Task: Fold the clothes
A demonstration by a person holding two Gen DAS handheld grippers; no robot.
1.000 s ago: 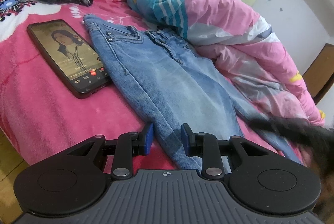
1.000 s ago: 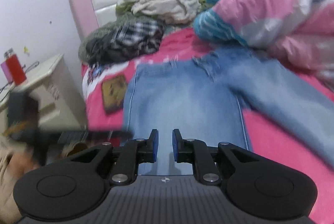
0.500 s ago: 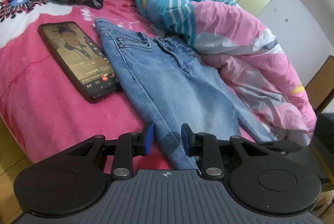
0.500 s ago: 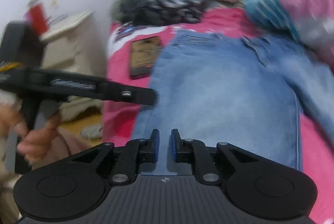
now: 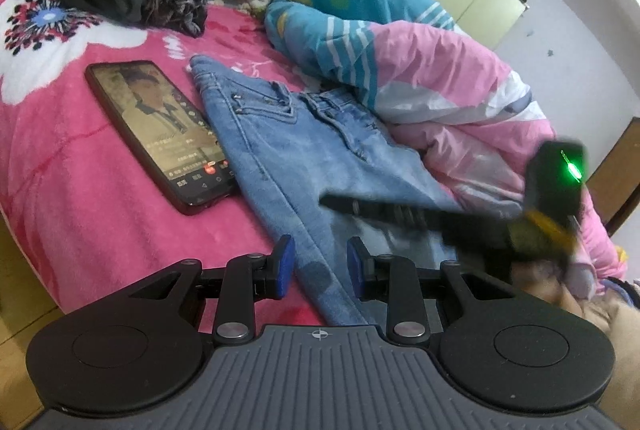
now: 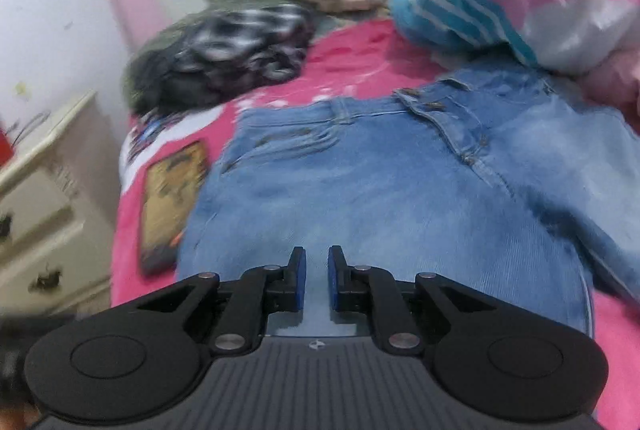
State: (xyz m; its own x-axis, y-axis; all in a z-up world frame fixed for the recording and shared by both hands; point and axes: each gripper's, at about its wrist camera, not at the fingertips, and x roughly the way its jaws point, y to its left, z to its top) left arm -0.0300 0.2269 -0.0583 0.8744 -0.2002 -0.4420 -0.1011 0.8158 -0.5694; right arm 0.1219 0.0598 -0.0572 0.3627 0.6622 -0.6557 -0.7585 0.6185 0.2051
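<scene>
the jeans (image 5: 320, 165) are laid out flat on the pink bed (image 5: 80, 189), waistband toward the quilt (image 5: 440, 89) and a phone (image 5: 160, 125) just beside one side seam. the left tool (image 5: 320, 262) is held moderately wide over a leg's edge, while the right tool (image 6: 317, 278) is kept narrow over the denim, nothing gripped by either. for a tidy fold, an outer seam should probably be pinched and the phone kept clear.

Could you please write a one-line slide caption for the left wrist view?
Open left gripper over the jeans on a pink bed, phone alongside, right gripper reaching in.
</scene>
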